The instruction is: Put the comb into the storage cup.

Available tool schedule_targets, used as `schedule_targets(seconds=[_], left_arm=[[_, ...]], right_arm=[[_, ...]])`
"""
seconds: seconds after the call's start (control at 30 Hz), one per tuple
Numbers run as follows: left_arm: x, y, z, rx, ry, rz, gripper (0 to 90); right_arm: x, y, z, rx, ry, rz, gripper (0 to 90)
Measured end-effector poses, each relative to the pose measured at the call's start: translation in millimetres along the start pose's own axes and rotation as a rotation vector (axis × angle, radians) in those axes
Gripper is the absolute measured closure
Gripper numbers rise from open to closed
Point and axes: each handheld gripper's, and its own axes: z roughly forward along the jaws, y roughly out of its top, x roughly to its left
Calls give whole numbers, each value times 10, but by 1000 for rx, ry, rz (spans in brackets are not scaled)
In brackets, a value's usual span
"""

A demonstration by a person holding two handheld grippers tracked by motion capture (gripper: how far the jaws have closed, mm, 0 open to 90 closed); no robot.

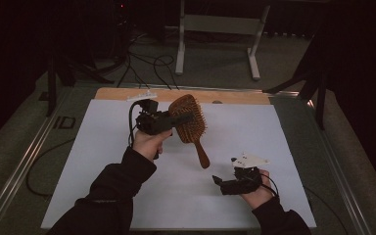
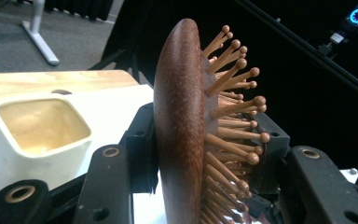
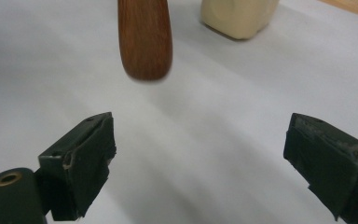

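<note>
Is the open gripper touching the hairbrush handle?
Apart. In the right gripper view, the handle hangs ahead of the right gripper, with bare white table between them.

Dim room, grey floor (image 1: 215, 63), white frame (image 1: 220, 29)

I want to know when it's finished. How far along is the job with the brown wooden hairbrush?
Done: the left gripper has the brown wooden paddle hairbrush clamped by its head and raised off the white table cover. In hand: its handle hangs free near the open, empty right gripper. Left: probably setting it in the cream square cup, which holds nothing yet.
</note>
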Motion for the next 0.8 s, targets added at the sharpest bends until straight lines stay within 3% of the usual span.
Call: schedule_targets(seconds=[0.13, 0.2, 0.63, 0.8], left_arm=[[17, 38, -29, -9, 8, -4, 539], [35, 80, -56, -16, 20, 1, 539], [83, 356, -122, -64, 75, 20, 538], [126, 508, -131, -97, 104, 19, 538]], right_arm=[[-24, -32, -1, 17, 5, -7, 96], [-47, -81, 0, 28, -35, -12, 129], [-132, -154, -9, 49, -9, -15, 129], [-163, -160, 7, 65, 51, -23, 150]])
